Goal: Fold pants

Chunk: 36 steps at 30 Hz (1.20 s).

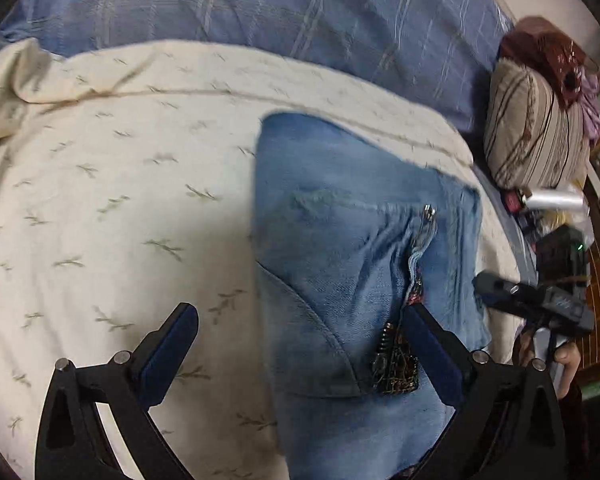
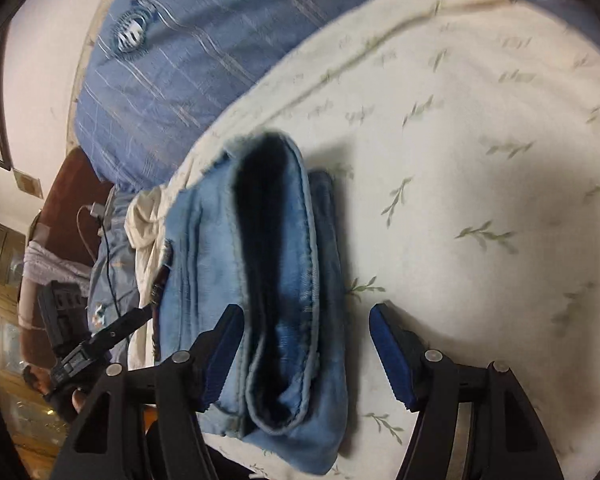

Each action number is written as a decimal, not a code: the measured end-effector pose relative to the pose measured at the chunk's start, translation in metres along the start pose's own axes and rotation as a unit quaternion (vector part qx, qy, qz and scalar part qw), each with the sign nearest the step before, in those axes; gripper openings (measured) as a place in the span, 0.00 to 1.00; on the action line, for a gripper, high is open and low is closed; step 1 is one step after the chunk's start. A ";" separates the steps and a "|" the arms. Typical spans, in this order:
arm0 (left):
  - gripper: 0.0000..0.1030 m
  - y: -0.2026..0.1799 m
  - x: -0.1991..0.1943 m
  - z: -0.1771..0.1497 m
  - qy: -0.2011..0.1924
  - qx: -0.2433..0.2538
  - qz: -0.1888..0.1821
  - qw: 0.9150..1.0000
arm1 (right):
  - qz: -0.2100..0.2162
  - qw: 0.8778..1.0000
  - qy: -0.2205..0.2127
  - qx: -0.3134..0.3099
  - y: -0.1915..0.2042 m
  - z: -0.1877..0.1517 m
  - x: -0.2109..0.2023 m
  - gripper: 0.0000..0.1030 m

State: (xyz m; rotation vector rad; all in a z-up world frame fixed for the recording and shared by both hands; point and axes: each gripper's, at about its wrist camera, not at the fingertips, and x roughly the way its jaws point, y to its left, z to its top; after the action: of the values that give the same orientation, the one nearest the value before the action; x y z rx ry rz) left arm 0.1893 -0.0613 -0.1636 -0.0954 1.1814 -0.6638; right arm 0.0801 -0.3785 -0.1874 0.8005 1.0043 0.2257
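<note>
Right wrist view: folded pants (image 2: 276,280) lie between the open right tool (image 2: 306,344).

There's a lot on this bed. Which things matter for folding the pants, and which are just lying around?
Part of the job:
- folded light blue denim pants
- cream leaf-print bedspread they lie on
- left gripper, open
- right gripper, open, astride the pants

Just lying about:
- striped beige pillow
- blue plaid sheet
- dark red bag
- white cable

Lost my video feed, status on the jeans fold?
Left tongs open, empty, over the jeans. Right tongs open, straddling the folded edge, not pinching. Jeans on cream sheet; nothing in the way.
</note>
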 end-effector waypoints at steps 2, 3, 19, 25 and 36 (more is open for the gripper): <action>0.99 0.000 0.007 0.000 0.007 -0.003 -0.026 1.000 | 0.018 1.000 0.000 -0.005 0.002 -0.001 0.005 0.72; 0.97 0.000 0.011 0.000 0.013 -0.005 -0.041 0.999 | 0.029 0.999 0.011 -0.016 0.008 -0.002 0.011 0.72; 0.50 -0.019 -0.026 0.045 -0.036 0.023 -0.035 0.998 | 0.002 0.989 -0.055 -0.137 0.112 0.018 0.012 0.31; 0.50 -0.008 -0.047 0.083 -0.067 0.022 0.000 0.997 | 0.024 0.986 -0.075 -0.151 0.142 0.051 0.023 0.31; 0.52 0.039 0.005 0.080 -0.038 -0.023 0.050 0.998 | 0.000 0.992 -0.028 -0.124 0.115 0.069 0.097 0.31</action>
State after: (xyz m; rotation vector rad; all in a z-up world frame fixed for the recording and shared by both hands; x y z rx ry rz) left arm 0.2771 -0.0535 -0.1520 -0.0996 1.1221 -0.5407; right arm 0.2102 -0.2819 -0.1523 0.5781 0.9031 0.3207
